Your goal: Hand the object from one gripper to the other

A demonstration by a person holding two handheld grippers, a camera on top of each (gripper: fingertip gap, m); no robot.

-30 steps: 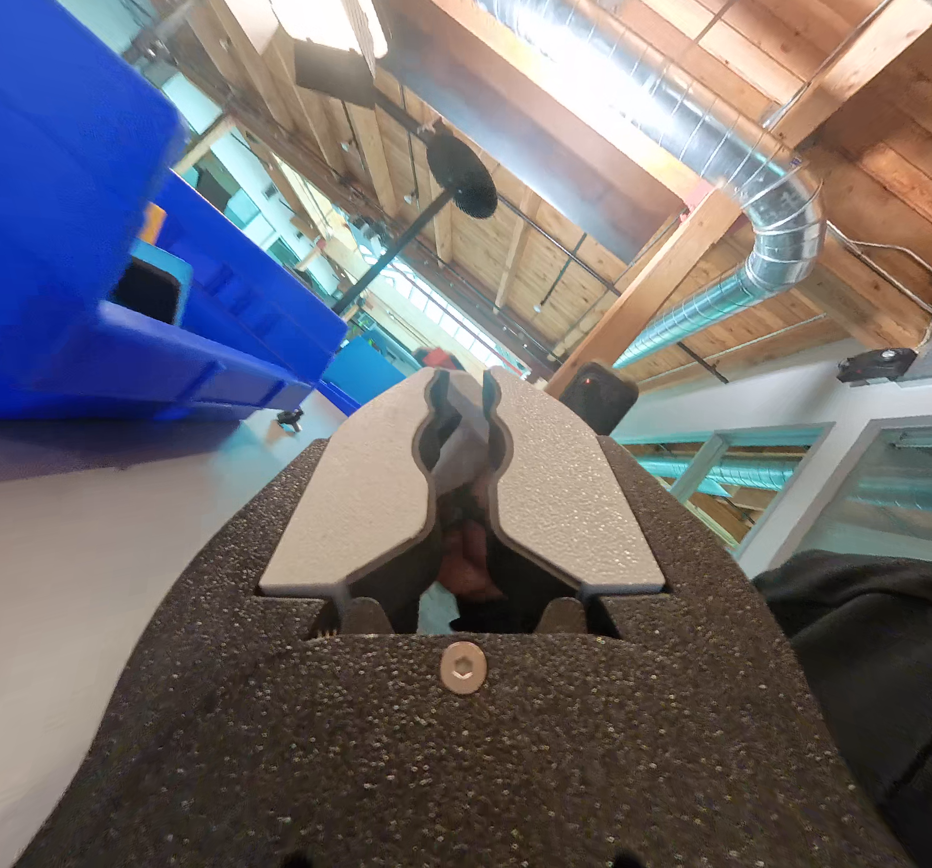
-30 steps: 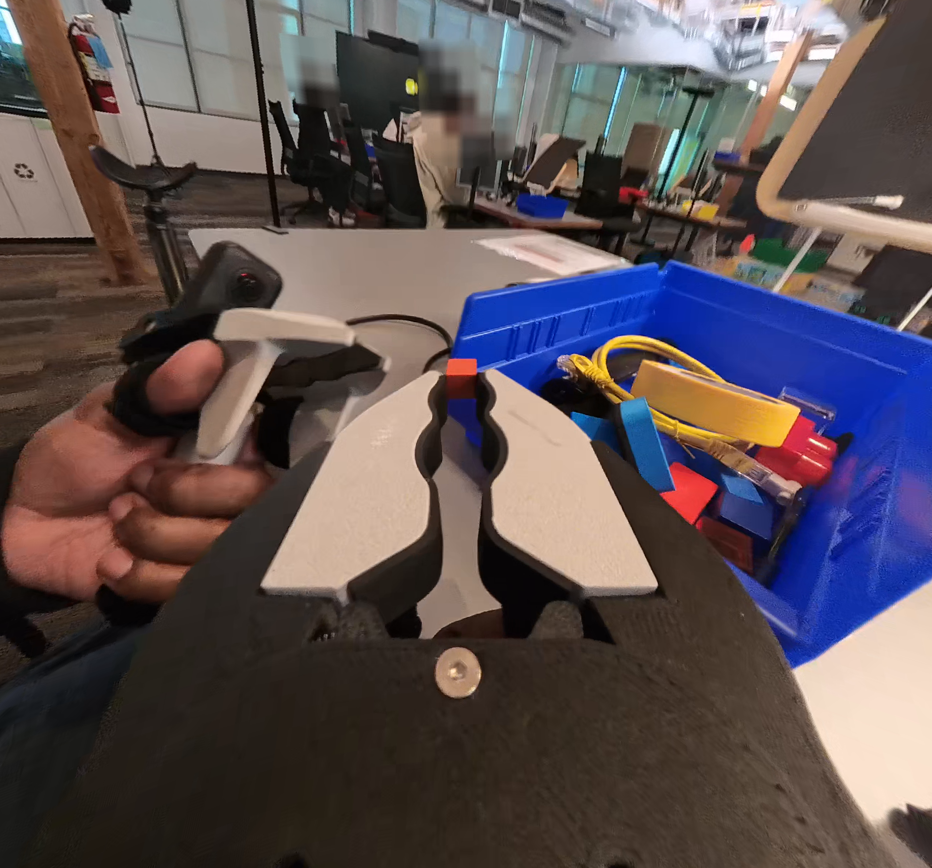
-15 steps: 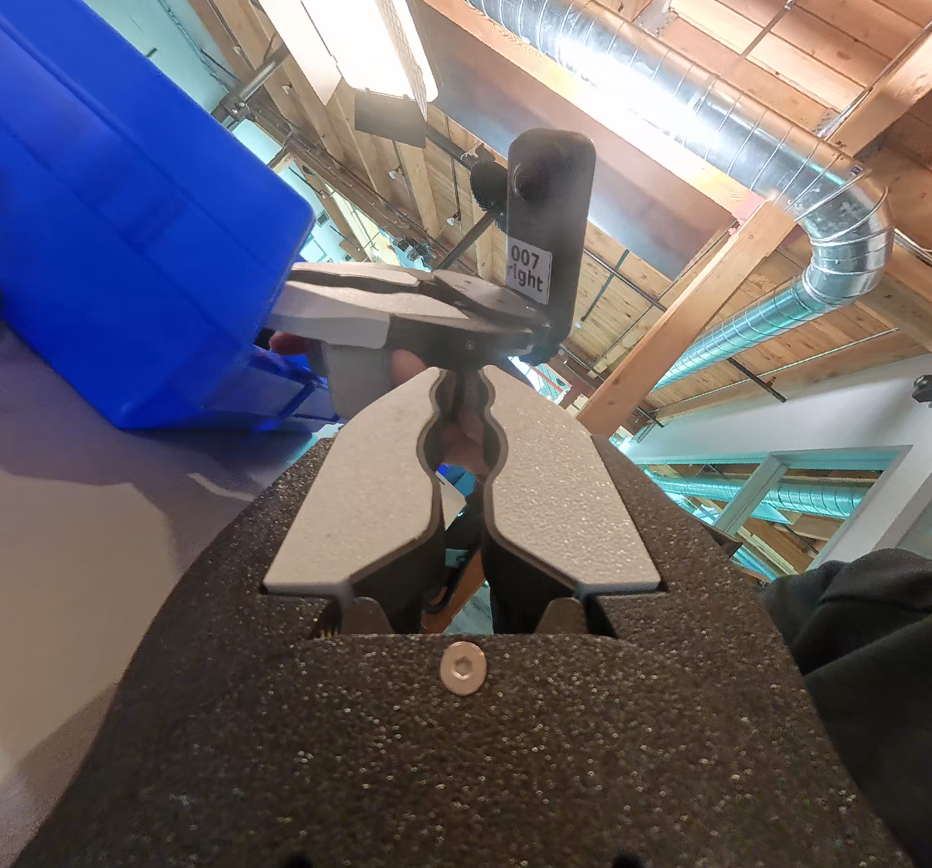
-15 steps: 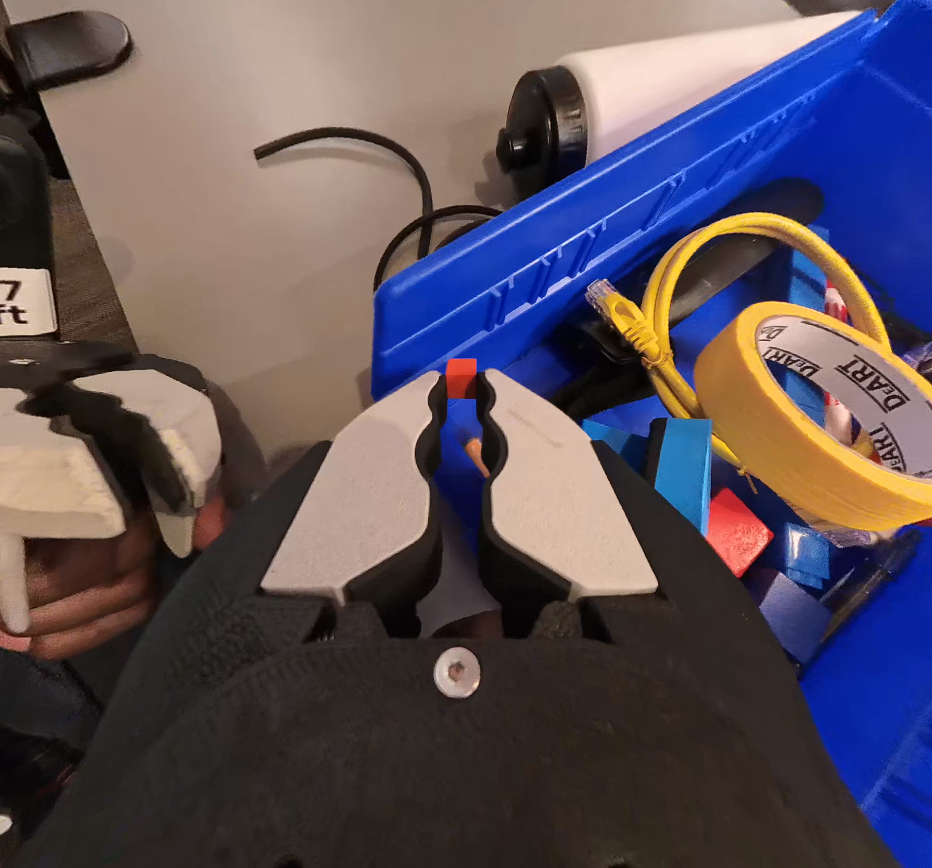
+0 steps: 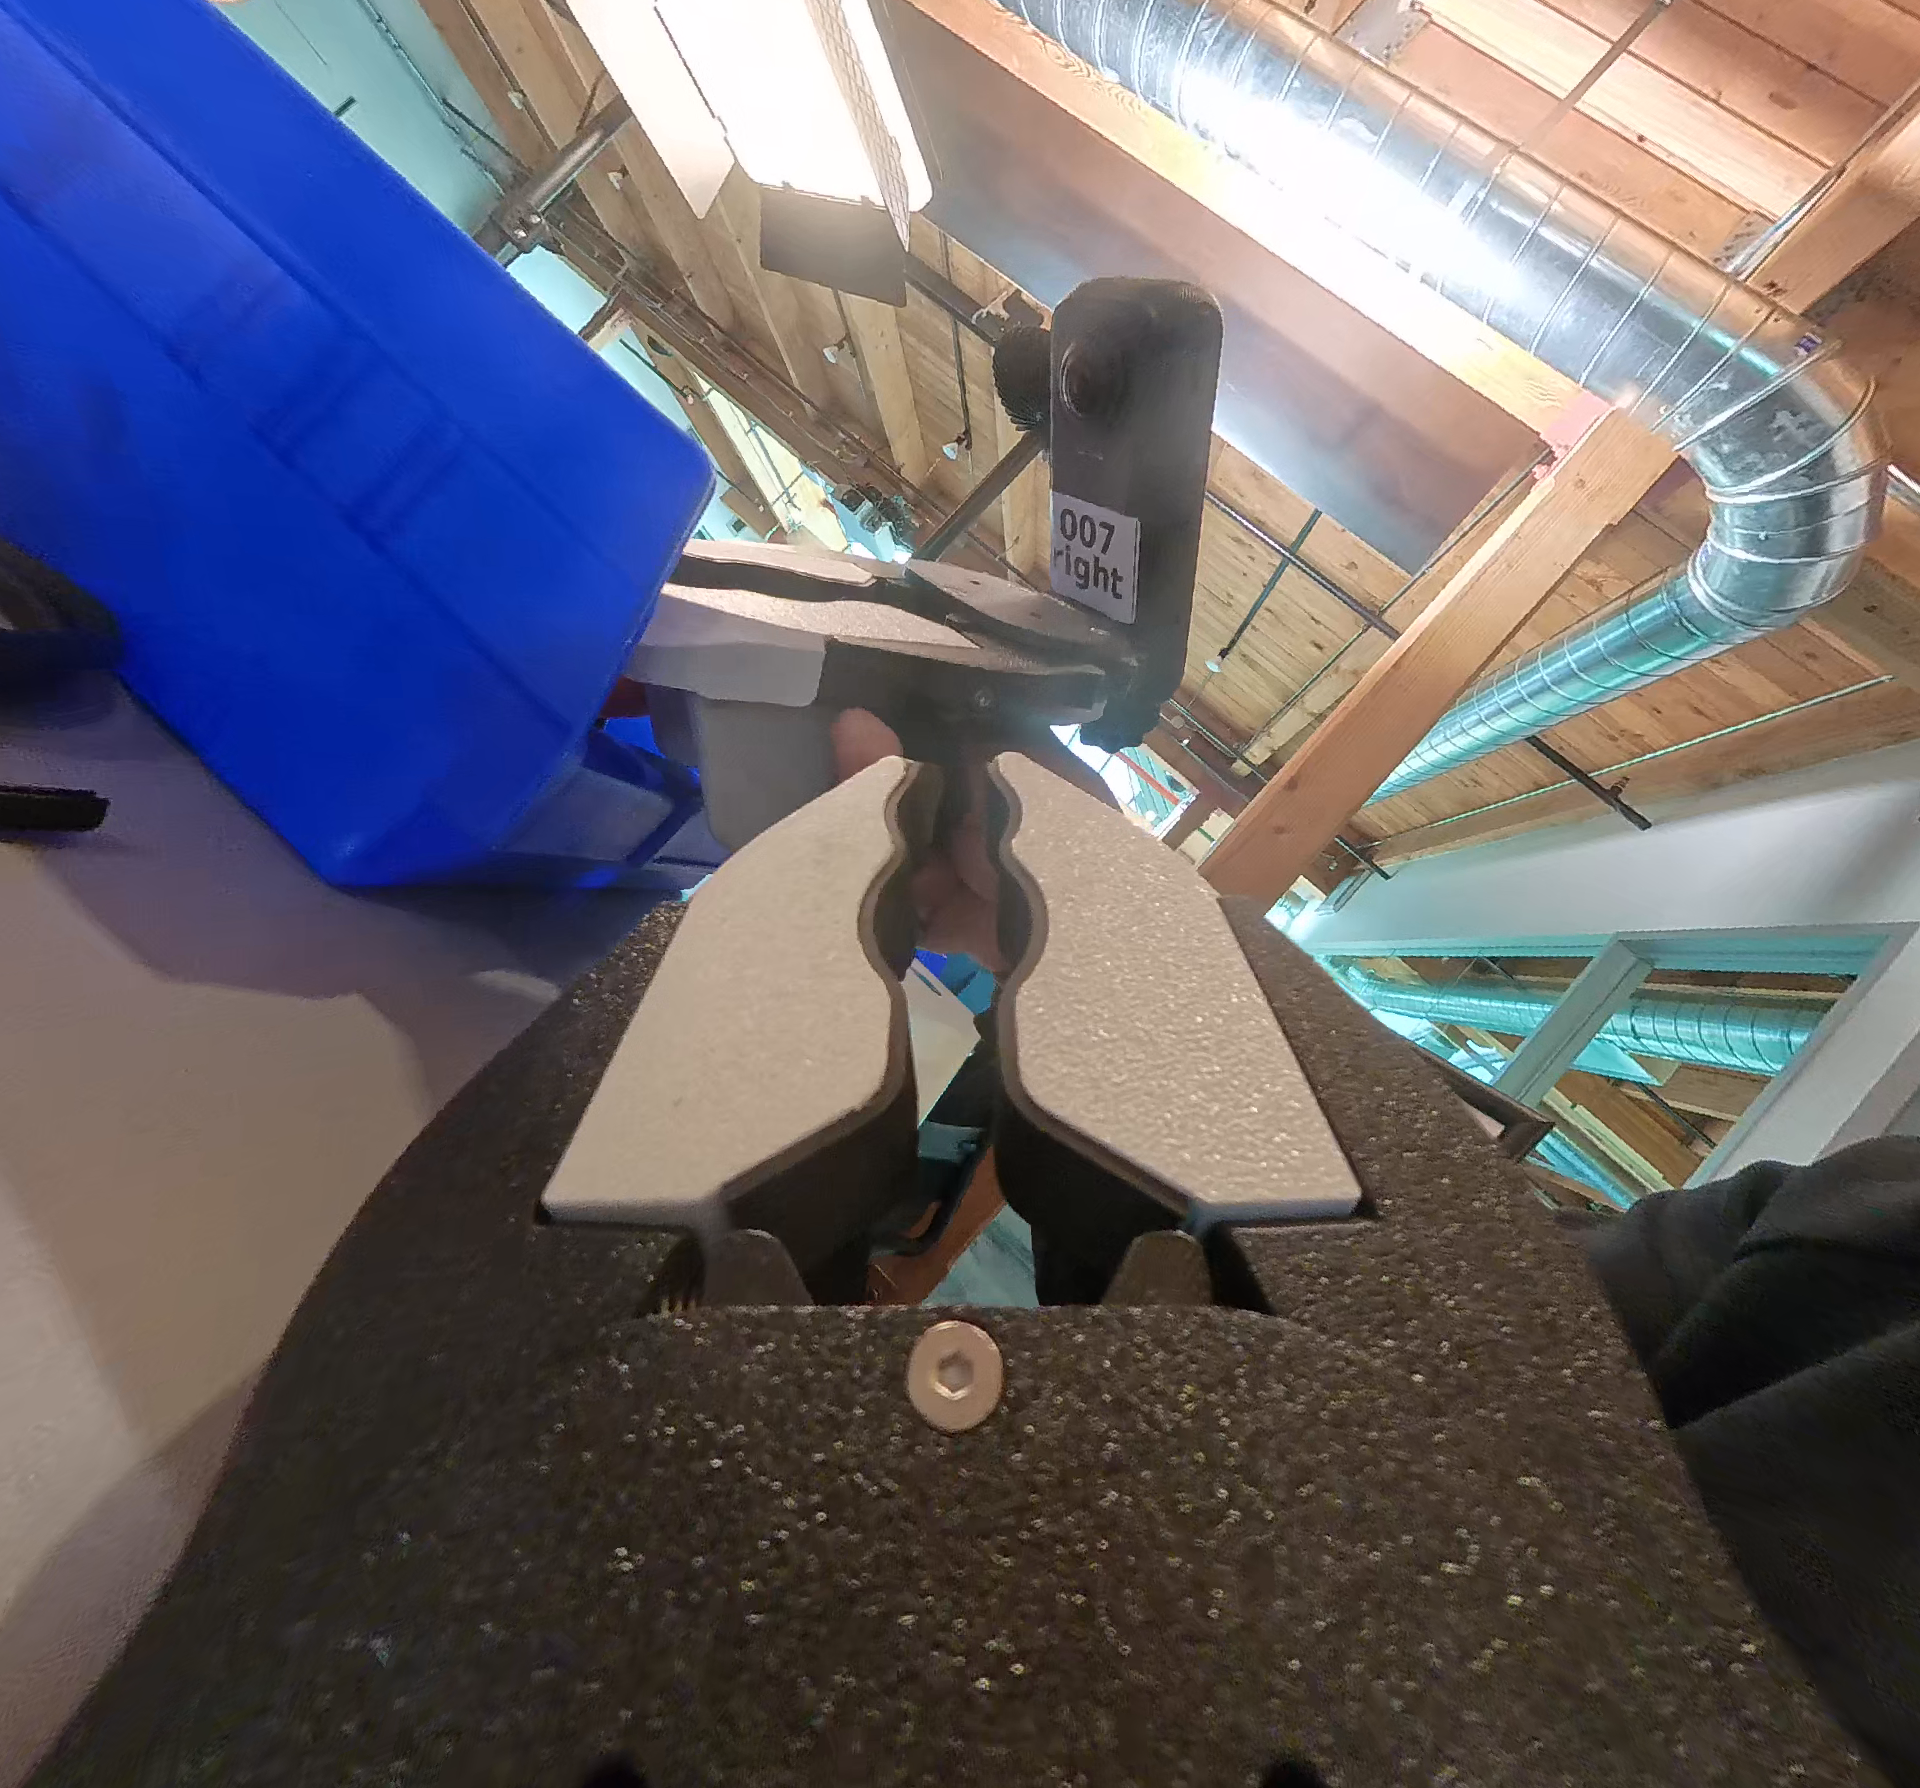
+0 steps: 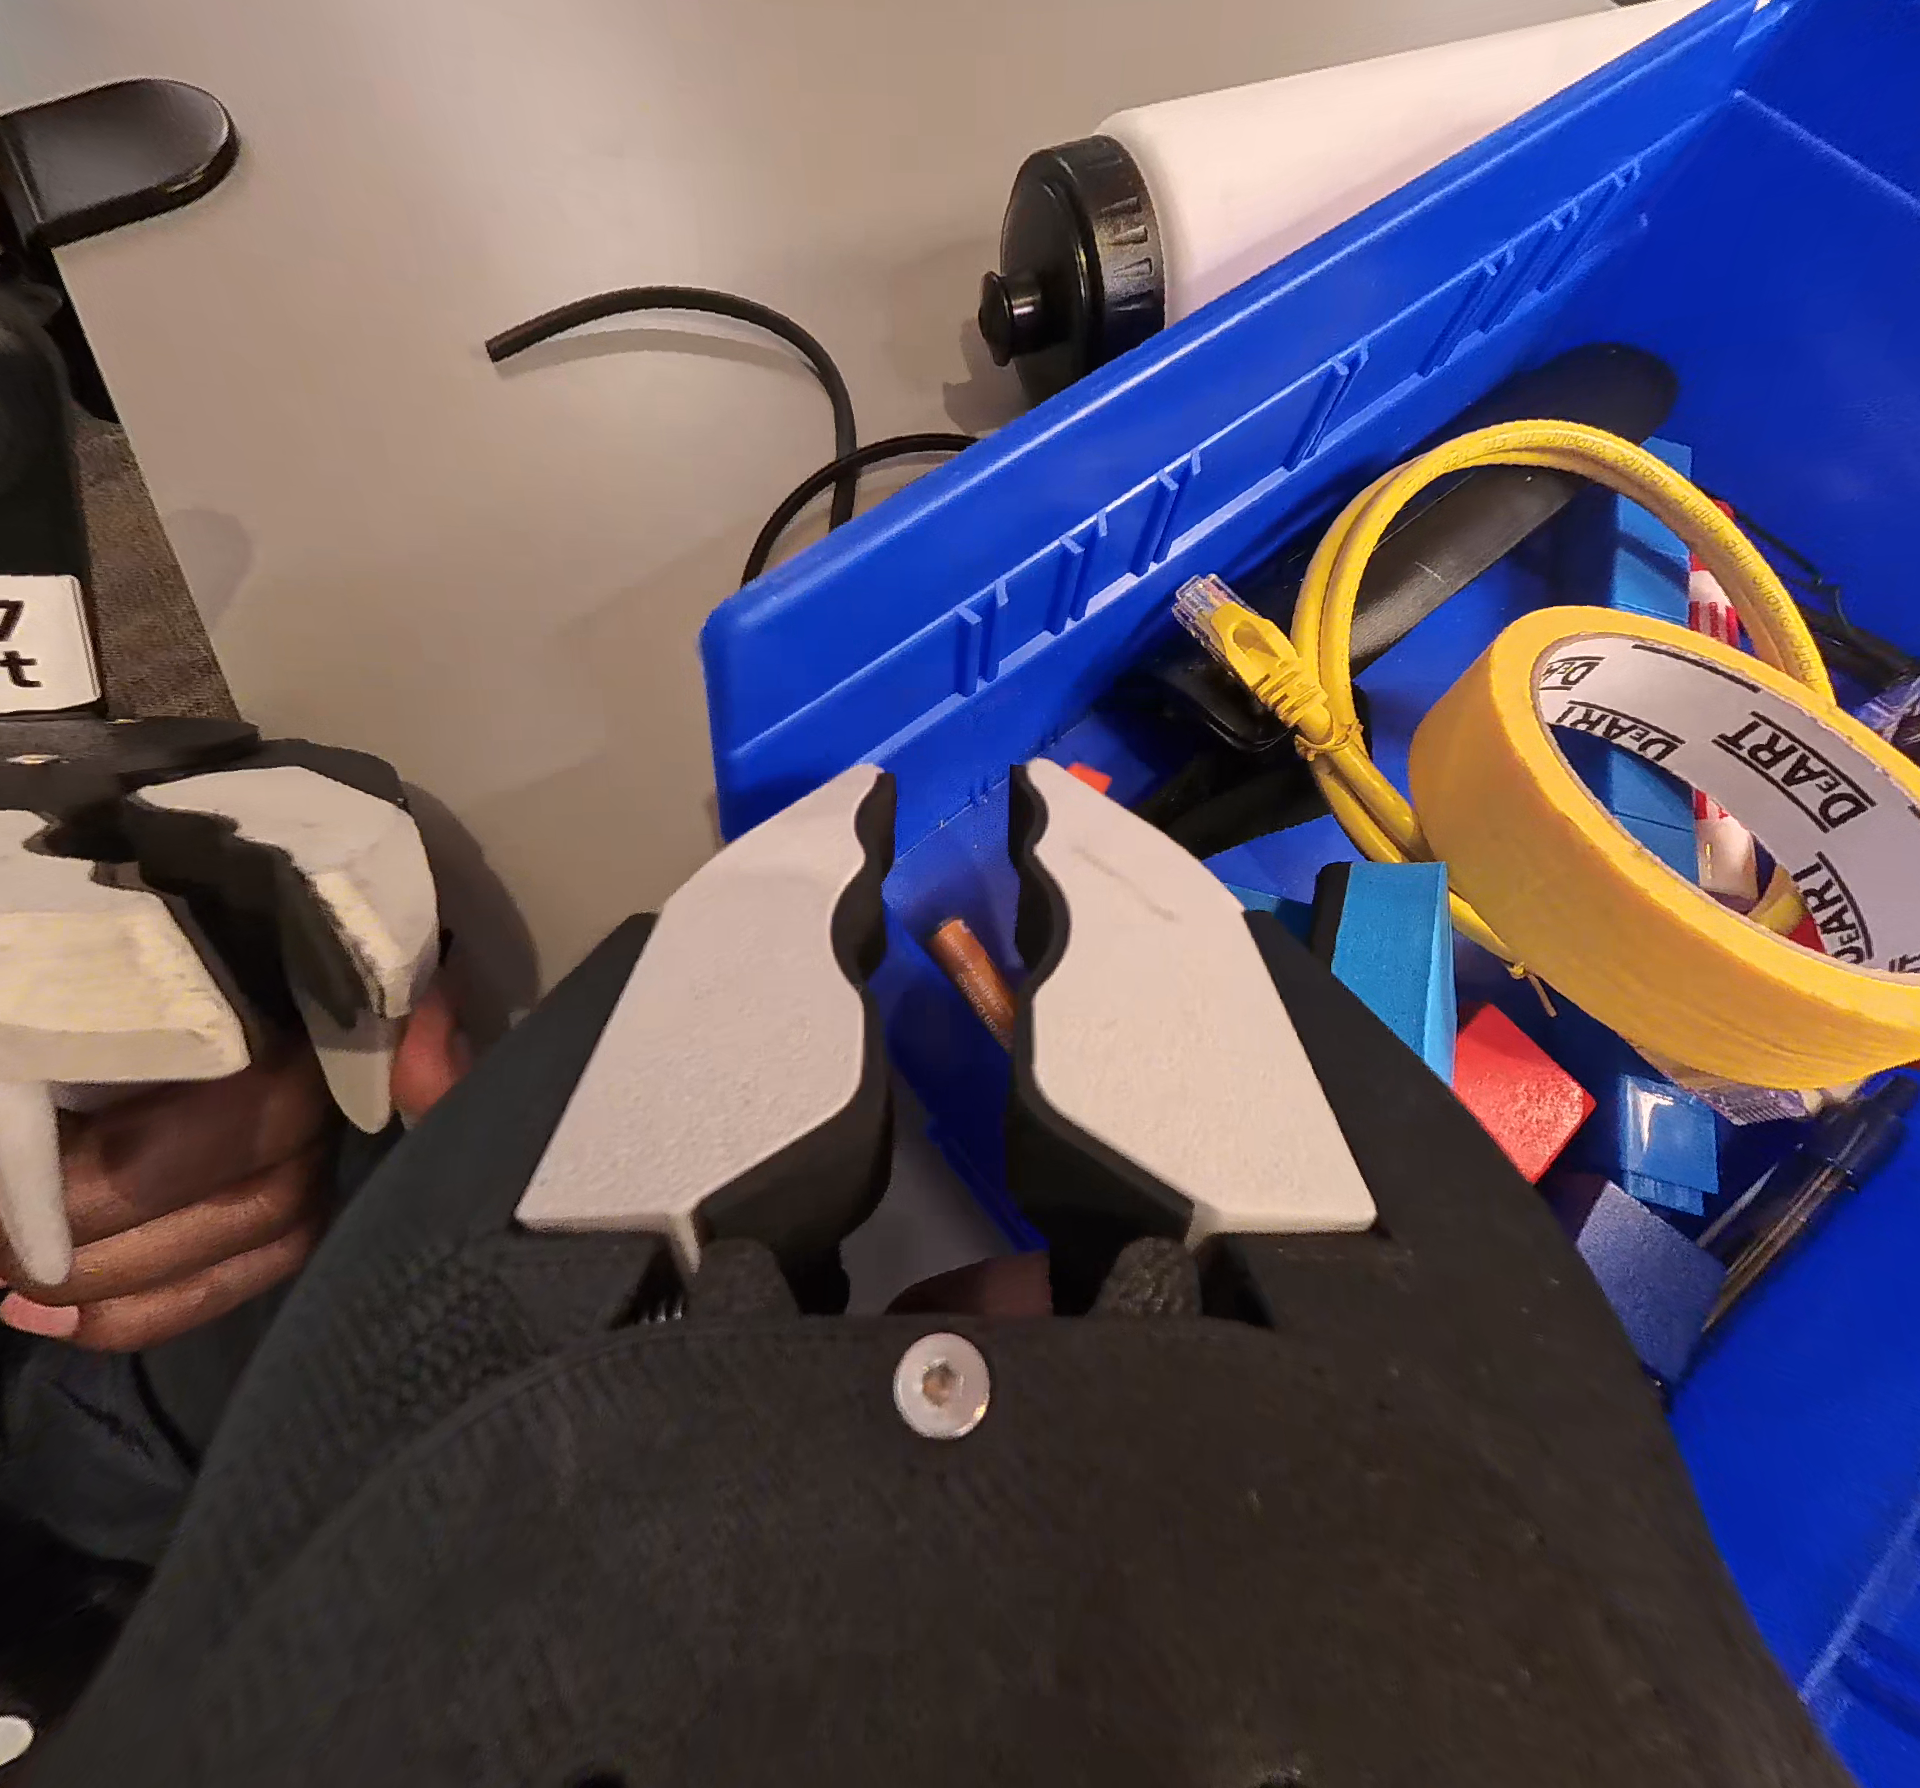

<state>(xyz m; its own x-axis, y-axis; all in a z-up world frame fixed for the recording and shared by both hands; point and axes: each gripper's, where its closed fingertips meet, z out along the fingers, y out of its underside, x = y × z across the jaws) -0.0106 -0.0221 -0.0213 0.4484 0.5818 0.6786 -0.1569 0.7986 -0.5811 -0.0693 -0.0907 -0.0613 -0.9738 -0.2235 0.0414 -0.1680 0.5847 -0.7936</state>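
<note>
My right gripper (image 6: 951, 793) hangs over the near wall of the blue bin (image 6: 1143, 533). Its jaws stand a little apart with nothing between them. A small red block (image 6: 1089, 782) shows just past the right fingertip, inside the bin. My left gripper (image 5: 948, 782) points up at the ceiling beside the bin (image 5: 260, 388), its jaws a narrow gap apart and empty. In the left wrist view the right gripper (image 5: 727, 637) sits just beyond its tips. In the right wrist view the left gripper (image 6: 343, 917) is at the left, held by a hand.
The bin holds a yellow tape roll (image 6: 1662, 855), a yellow network cable (image 6: 1351, 595), red and blue foam blocks (image 6: 1517, 1094) and a brown battery (image 6: 971, 980). A white bottle with a black cap (image 6: 1299, 169) and a black cord (image 6: 727, 315) lie on the grey table (image 6: 416, 180). Left tips to right tips: about 10 cm.
The right gripper swung down over the bin, then parted its jaws; the red block has left them and now shows beside the right fingertip. The left gripper stayed nearly still.
</note>
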